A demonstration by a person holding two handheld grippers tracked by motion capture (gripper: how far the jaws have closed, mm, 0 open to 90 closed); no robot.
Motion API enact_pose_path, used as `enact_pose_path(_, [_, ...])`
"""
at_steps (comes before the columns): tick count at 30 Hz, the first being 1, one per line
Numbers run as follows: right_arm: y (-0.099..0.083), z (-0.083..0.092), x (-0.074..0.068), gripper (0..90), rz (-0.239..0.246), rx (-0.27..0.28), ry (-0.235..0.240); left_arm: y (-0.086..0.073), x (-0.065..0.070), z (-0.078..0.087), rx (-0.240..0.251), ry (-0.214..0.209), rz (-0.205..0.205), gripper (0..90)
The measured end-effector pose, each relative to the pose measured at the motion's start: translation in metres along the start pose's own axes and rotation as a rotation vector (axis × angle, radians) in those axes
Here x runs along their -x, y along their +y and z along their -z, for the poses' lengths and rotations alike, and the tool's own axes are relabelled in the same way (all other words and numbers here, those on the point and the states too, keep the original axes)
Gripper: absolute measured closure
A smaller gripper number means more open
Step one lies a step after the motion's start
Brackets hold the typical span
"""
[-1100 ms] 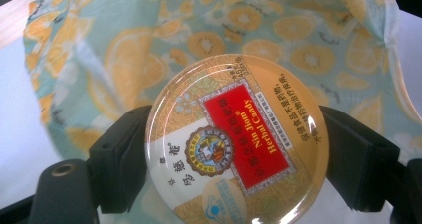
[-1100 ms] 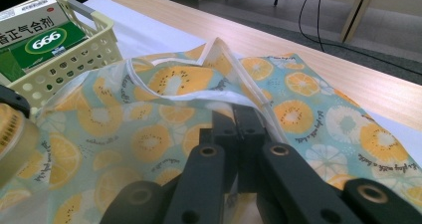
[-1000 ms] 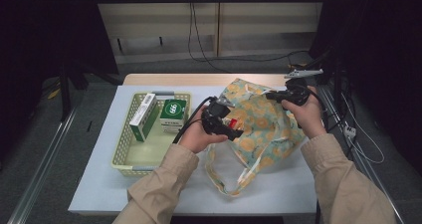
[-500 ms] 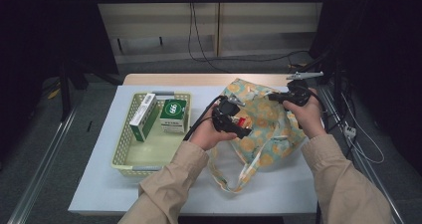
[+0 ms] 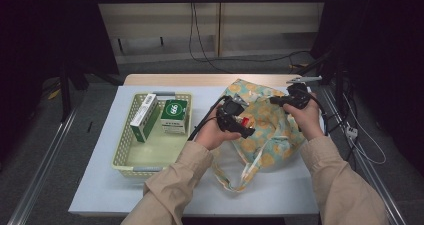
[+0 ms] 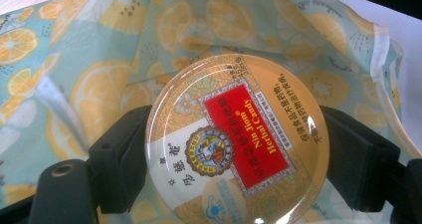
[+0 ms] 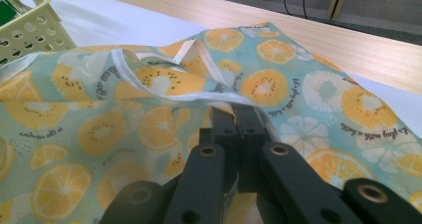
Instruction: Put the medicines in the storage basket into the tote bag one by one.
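My left gripper holds a round gold candy tin with a red label, one jaw pressing on each side of it. The tin hangs over the left part of a light-blue cloth bag printed with orange and kiwi slices. My right gripper is shut on the bag's white-edged rim and pinches the fabric at the bag's far right side. In the high view the right gripper sits above the bag's upper edge. The bag's long handle trails toward the table's front.
A pale yellow plastic basket stands left of the bag with two green and white boxes at its far end. A white mat covers the wooden table. Cables hang off the table's right side.
My left hand has carried the tin rightward, from beside the basket to over the bag. My right hand has sunk a little, still pinching the bag's rim.
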State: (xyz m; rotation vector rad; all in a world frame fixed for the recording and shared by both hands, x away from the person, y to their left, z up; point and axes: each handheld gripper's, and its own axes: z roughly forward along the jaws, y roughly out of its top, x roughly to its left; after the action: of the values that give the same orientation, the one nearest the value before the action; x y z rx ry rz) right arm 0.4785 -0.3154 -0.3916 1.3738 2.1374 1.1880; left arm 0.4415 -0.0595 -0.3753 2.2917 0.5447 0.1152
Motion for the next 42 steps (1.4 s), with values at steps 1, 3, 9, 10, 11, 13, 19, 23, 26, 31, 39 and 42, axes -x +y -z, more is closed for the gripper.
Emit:
enact_pose_path(1, [0.0,0.0,0.0,90.0,-0.002,0.002,0.003,0.001,-0.001,-0.002,-0.005,0.003,-0.006,20.0])
enact_pose_path(3, [0.0,0.0,0.0,90.0,-0.003,0.001,0.004,0.002,-0.001,-0.006,-0.005,0.007,0.002,20.1])
enact_pose_path(9, [0.0,0.0,0.001,90.0,-0.004,0.001,0.008,0.006,0.0,-0.018,-0.012,-0.005,-0.008,20.0])
enact_pose_path(10, [-0.001,-0.001,0.001,90.0,-0.004,0.001,0.007,0.006,0.001,-0.02,-0.003,-0.002,0.0,20.0])
enact_pose_path(11, [-0.001,-0.001,0.002,90.0,-0.007,0.003,0.005,0.007,0.001,-0.021,-0.009,-0.001,-0.004,20.0])
enact_pose_path(13, [-0.002,-0.001,0.003,90.0,-0.015,0.004,0.006,0.009,0.001,-0.023,-0.014,-0.001,-0.002,20.0])
enact_pose_path(19, [-0.002,0.002,0.003,90.0,-0.017,0.009,0.011,0.011,-0.003,-0.034,-0.017,0.012,0.009,20.0])
enact_pose_path(23, [-0.001,0.003,0.002,90.0,-0.017,0.013,0.013,0.013,-0.005,-0.042,-0.016,0.024,0.017,20.1])
enact_pose_path(26, [0.0,0.003,0.0,90.0,-0.013,0.012,0.014,0.014,-0.007,-0.046,-0.018,0.016,0.026,20.0])
enact_pose_path(31, [0.0,0.003,-0.001,90.0,-0.009,0.012,0.019,0.012,-0.012,-0.051,-0.026,0.04,0.027,20.0])
enact_pose_path(39, [0.0,0.004,-0.005,90.0,-0.003,0.003,0.031,0.012,-0.027,-0.063,-0.012,0.078,0.07,19.9])
enact_pose_path(42, [0.001,0.005,-0.007,90.0,-0.008,0.007,0.034,0.015,-0.032,-0.071,0.017,0.104,0.084,19.8])
